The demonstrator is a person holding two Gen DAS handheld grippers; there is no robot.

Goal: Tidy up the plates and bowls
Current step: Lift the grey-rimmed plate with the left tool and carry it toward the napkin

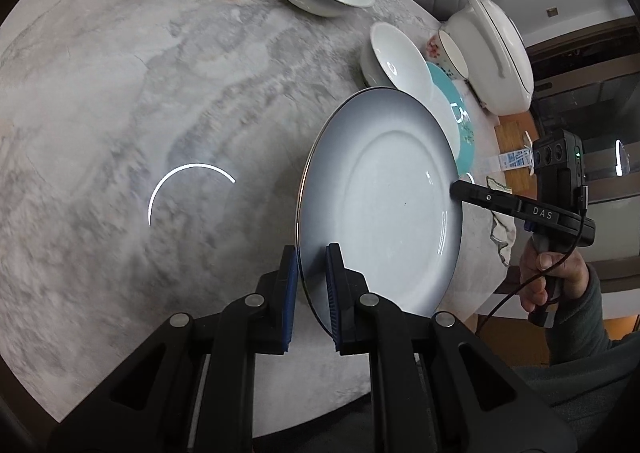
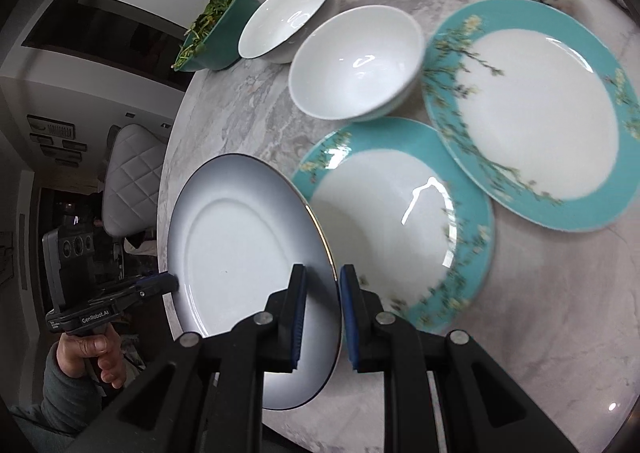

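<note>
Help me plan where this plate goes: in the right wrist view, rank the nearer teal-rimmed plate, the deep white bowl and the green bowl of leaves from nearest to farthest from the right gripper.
1. Nearer teal-rimmed plate, just right of the right gripper.
2. Deep white bowl, beyond that plate, mid-table.
3. Green bowl of leaves, far left edge of the table.
</note>
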